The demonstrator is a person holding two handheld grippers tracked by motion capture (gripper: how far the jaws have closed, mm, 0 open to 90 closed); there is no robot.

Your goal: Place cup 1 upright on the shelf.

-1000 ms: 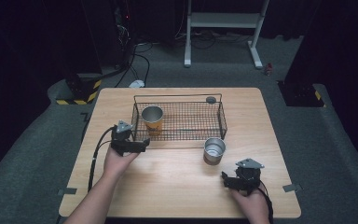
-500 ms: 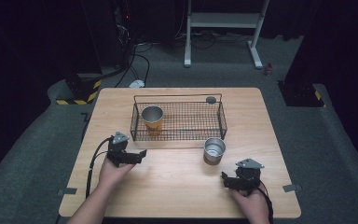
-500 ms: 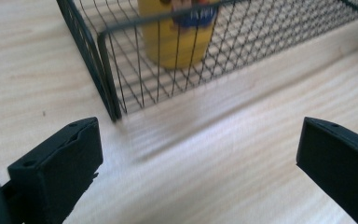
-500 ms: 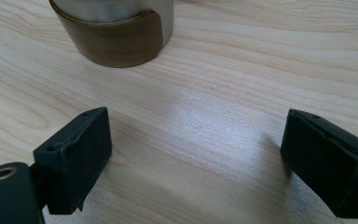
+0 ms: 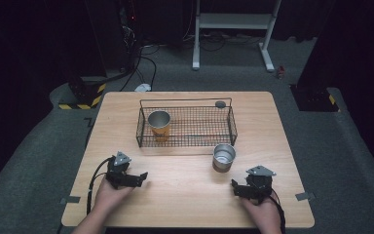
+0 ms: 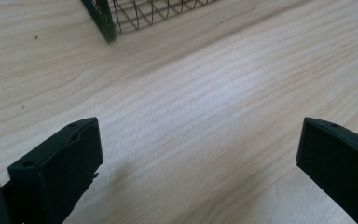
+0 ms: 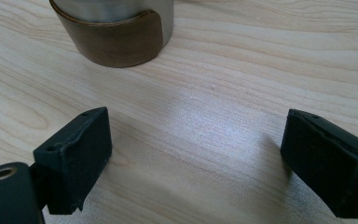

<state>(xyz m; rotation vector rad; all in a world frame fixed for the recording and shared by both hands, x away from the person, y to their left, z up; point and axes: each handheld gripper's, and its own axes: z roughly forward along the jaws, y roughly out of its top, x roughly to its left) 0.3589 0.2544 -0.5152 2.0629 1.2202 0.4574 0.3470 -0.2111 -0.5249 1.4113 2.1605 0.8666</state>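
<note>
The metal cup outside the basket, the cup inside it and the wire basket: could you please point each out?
Metal cup point(image 5: 223, 156), high view, on its rim.
Orange cup point(image 5: 159, 127), high view, on its side wall.
Wire basket point(image 5: 232, 124), high view, on its right wall.

You have two shiny metal cups: one with an orange band point(image 5: 159, 125) standing inside the basket, and one with a brown band point(image 5: 223, 157) out on the table. There is one black wire basket point(image 5: 231, 126), one small dark round lid point(image 5: 220, 104), one light wooden table point(image 5: 185, 195), and two black grippers, the left gripper point(image 5: 143, 176) and the right gripper point(image 5: 233, 187).
</note>
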